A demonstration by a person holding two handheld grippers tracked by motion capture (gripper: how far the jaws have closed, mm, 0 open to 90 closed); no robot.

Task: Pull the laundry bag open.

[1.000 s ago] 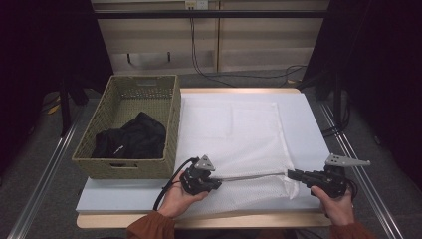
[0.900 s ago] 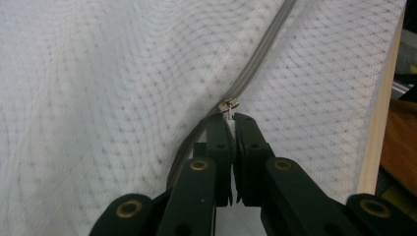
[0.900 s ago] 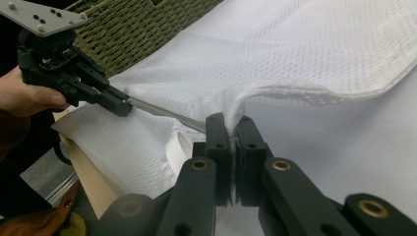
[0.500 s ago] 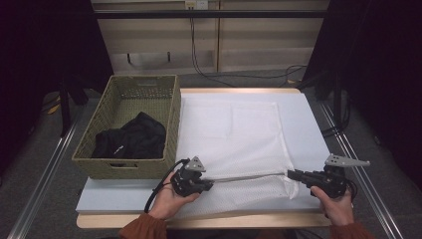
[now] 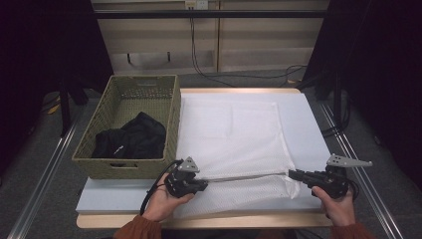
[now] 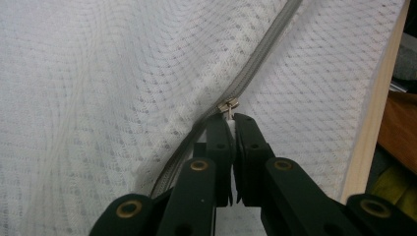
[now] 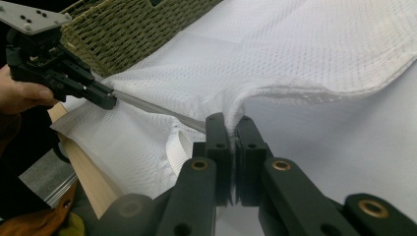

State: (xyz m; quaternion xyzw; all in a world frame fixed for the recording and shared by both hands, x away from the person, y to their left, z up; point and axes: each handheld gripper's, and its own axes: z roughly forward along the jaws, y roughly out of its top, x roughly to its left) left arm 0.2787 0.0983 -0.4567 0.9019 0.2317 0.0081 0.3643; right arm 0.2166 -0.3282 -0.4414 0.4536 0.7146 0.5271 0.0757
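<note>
Now the mesh bag [image 5: 239, 144] lies flat on the white table cover [image 5: 308, 124], its near edge at the person's side, w/ the grey zipper [image 5: 249, 177] running across between the two grippers. In the left gripper view the slider [image 6: 229, 104] sits right at the jaw tips and the pull tab is pinched between them, so the left gripper [image 5: 201, 184] is clamped on the zip pull, jaws nearly together. The right gripper [image 5: 293, 174] is clamped on a fold of mesh at the bag's near right corner, jaws equally narrow, cloth bunched up between them in the right gripper view. What's changed: vs. a sec ago the left gripper is farther left along the zip line, approx. level w/ the basket's [image 5: 127, 124] right wall now, while the right one sits where it was. So more tape lies stretched between them. Judging from that, the slider is being drawn along w/ the right hand anchoring the corner as counter-tension; whether that opens or shuts the bag I can't tell for sure, though the track behind the slider in the left gripper view looks parted. The black garment [image 5: 132, 139] lies in the basket, just left of the bag, untouched, prob. the next thing to go in.
</note>
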